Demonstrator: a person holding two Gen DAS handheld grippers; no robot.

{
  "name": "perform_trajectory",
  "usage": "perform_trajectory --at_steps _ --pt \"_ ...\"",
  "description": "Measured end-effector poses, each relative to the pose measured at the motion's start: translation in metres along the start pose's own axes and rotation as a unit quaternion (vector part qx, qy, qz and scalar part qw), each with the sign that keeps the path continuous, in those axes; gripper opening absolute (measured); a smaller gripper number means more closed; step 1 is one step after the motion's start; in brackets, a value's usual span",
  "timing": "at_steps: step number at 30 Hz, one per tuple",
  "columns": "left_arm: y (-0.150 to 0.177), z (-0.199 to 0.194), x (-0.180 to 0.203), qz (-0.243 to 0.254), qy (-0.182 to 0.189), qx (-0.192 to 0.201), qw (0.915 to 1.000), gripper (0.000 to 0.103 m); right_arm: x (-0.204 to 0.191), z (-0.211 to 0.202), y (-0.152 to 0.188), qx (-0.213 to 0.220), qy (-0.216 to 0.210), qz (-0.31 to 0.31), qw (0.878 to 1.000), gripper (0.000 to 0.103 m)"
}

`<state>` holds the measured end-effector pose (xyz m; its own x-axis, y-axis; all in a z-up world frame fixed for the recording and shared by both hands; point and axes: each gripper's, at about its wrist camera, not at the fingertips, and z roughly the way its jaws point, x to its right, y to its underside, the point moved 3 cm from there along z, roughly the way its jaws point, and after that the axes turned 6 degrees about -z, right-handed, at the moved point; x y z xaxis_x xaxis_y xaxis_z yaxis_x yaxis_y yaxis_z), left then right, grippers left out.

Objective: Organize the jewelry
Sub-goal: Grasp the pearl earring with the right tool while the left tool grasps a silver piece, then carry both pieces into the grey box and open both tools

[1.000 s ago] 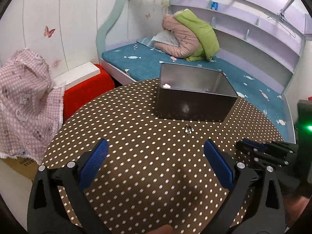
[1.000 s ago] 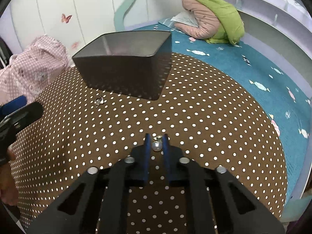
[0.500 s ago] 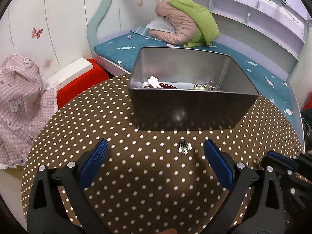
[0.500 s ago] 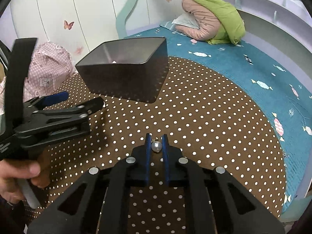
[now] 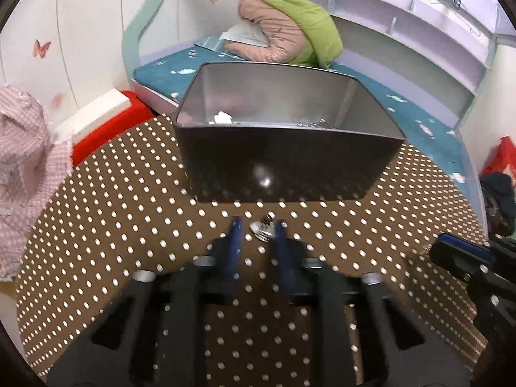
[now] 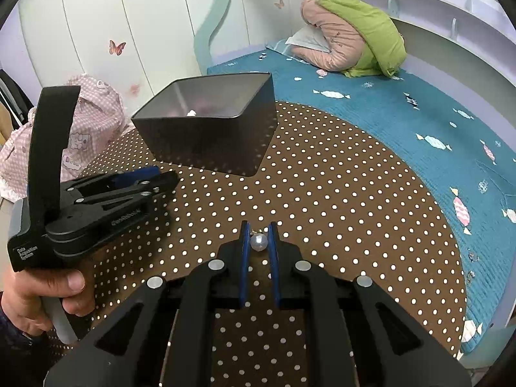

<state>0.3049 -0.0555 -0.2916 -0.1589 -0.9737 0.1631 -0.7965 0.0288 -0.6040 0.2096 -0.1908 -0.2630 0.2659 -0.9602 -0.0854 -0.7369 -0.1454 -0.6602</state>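
Note:
A small silver jewelry piece point(image 5: 262, 229) lies on the dotted brown table point(image 5: 113, 219) just in front of the dark metal tin point(image 5: 283, 161). My left gripper point(image 5: 258, 225) straddles it with its jaws closing; the right pad touches the piece, and a narrow gap shows at the left pad. The tin holds a white piece point(image 5: 222, 117) and some chain point(image 5: 309, 124). My right gripper point(image 6: 259, 232) is shut on a pearl bead point(image 6: 259, 242), held slightly above the table. In the right wrist view the left gripper point(image 6: 167, 179) points at the tin point(image 6: 209, 142) from the left.
A person's hand point(image 6: 38, 293) holds the left gripper's handle. A pink checked cloth point(image 5: 22, 161) and a red box point(image 5: 106, 129) sit beyond the table's left edge. A blue bed point(image 6: 403, 113) with a bundled quilt point(image 6: 354, 45) curves around the far side.
My left gripper came forward and down to the silver piece by the tin, and its jaws went from wide open to narrow around it. The right gripper kept the pearl and hardly moved.

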Motion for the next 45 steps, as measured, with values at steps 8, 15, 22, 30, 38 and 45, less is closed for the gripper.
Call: perform_trajectory --at_steps 8,15,22,30,38,45 --pt "0.012 -0.037 -0.003 0.003 0.022 0.023 0.9995 0.011 -0.007 -0.022 0.001 0.016 0.001 -0.009 1.000 0.010" --pt "0.016 -0.092 -0.006 0.007 0.026 0.060 0.9978 0.011 -0.019 -0.050 -0.005 0.041 0.000 -0.031 0.999 0.010" --pt "0.007 -0.147 -0.009 0.010 0.029 0.105 0.9940 0.011 -0.033 -0.076 -0.024 0.071 -0.011 -0.048 0.996 0.010" --pt "-0.026 -0.190 -0.013 0.019 0.031 0.155 0.9873 0.011 -0.042 -0.107 -0.076 0.124 -0.004 -0.080 0.989 0.010" --pt "-0.070 -0.201 -0.005 0.033 0.040 0.174 0.9835 0.011 -0.036 -0.107 -0.127 0.145 -0.017 -0.085 0.986 0.010" --pt "-0.111 -0.169 -0.002 0.031 0.049 0.142 0.9881 0.011 -0.029 -0.079 -0.157 0.127 -0.036 -0.068 0.989 0.010"
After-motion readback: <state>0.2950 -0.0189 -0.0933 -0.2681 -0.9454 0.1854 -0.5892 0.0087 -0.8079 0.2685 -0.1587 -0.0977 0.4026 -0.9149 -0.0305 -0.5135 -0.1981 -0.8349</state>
